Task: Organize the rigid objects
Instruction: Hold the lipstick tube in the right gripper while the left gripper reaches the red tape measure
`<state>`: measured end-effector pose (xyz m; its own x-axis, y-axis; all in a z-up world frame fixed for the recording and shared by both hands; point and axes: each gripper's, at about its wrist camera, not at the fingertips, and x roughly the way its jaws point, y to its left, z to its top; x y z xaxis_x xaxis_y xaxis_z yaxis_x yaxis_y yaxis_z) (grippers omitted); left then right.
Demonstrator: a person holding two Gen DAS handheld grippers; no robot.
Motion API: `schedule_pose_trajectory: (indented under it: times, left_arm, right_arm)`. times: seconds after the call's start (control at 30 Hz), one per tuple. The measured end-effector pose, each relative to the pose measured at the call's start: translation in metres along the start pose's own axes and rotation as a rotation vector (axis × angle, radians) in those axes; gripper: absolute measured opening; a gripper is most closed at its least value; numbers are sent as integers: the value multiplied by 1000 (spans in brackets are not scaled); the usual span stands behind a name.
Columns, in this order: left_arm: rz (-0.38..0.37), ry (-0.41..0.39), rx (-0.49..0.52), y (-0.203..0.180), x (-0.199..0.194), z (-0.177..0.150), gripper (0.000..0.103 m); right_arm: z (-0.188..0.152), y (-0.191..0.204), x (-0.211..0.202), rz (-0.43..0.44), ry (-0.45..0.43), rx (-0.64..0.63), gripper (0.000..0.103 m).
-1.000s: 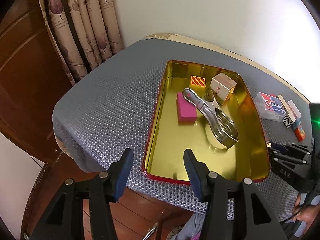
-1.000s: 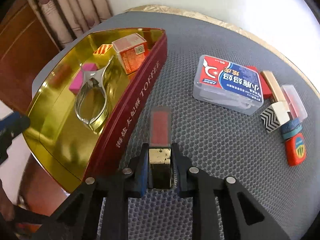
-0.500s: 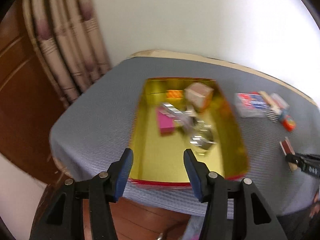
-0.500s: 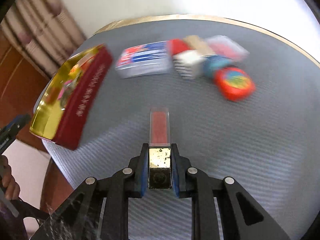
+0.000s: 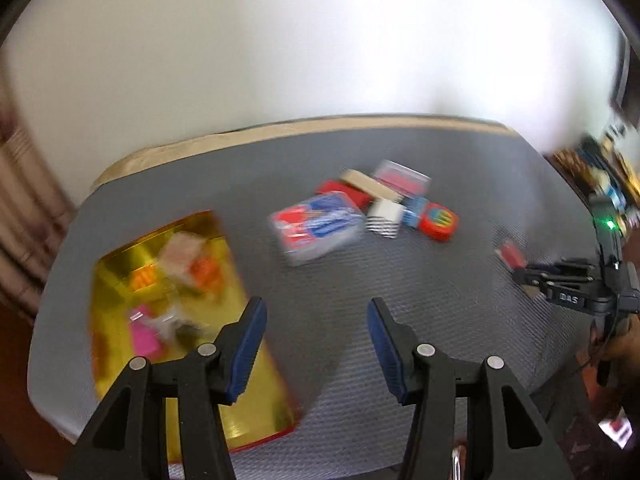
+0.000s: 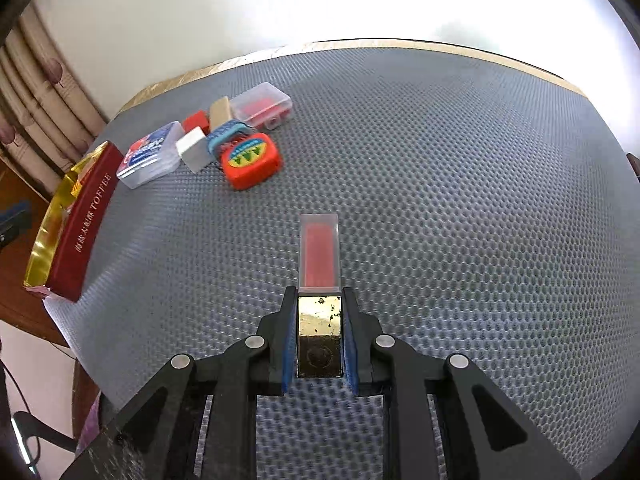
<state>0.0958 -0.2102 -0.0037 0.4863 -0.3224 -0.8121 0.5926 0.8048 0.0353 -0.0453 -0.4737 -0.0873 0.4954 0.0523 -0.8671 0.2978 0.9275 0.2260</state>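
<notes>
Gold-based, with a clear cap over its red stick, the lipstick (image 6: 319,280) remains clenched in the right tool (image 6: 319,334), which has swung well away from the toffee tin (image 6: 86,216), while the left tool (image 5: 316,344), jaws apart and empty, has turned toward the clutter beside that tin.

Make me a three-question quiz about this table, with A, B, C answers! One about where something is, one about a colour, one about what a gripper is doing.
1. Where is the toffee tin?
A. at the table's left edge
B. on the floor
C. in the middle of the table

2. What colour is the tape measure?
A. green
B. red
C. black

3. What is the right gripper doing?
A. hanging open
B. squeezing the lipstick
C. squeezing the tin

Answers:
1 A, it sits at the mat's left edge.
2 B, its case is red.
3 B, both pads press the gold base.
</notes>
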Motion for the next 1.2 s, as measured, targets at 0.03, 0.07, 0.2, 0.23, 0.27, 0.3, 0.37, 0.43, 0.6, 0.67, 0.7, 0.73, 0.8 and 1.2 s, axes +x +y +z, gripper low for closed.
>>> schedule_pose_trajectory:
  times: [0.03, 0.07, 0.2, 0.23, 0.27, 0.3, 0.37, 0.43, 0.6, 0.67, 0.7, 0.73, 0.8, 1.2]
  left_arm:
    - [-27, 17, 7, -10, 6, 5, 54]
    - [-55, 46, 0, -20, 14, 12, 54]
    - [-148, 133, -97, -49, 48, 39, 54]
    - [-151, 148, -128, -54, 57, 44, 54]
    - [-162, 177, -177, -59, 71, 52, 54]
    - [-174, 199, -218, -61, 81, 58, 54]
    - [-203, 253, -318, -66, 106, 69, 54]
    - [-203, 299, -392, -70, 125, 76, 54]
    - [-134, 367, -492, -82, 161, 88, 54]
    - [-121, 387, -517, -87, 169, 92, 54]
    - [-116, 392, -525, -89, 173, 94, 54]
    - [-105, 392, -538, -92, 177, 97, 54]
    - [-98, 397, -574, -93, 184, 101, 54]
    - [0, 433, -573, -136, 228, 129, 51]
  right_arm:
    - [0, -2, 1, 5, -4, -1, 19]
    - [-2, -7, -3, 6, -10, -5, 19]
    - [-3, -19, -6, 4, -28, -25, 19]
    - [-3, -22, -5, 21, -31, -21, 19]
    - [-3, -22, -5, 31, -35, -21, 19]
    - [-3, -24, -4, 42, -39, -20, 19]
    - [-5, -28, -5, 69, -49, -9, 19]
    - [-6, -32, -6, 93, -57, -1, 19]
    - [-11, -47, -11, 162, -76, 38, 19]
    - [-12, -52, -11, 191, -80, 54, 19]
    - [-12, -55, -12, 202, -81, 60, 19]
    - [-13, -57, -13, 214, -80, 69, 19]
    - [-14, -60, -14, 229, -79, 79, 19]
    - [-10, -91, -27, 295, -71, 125, 19]
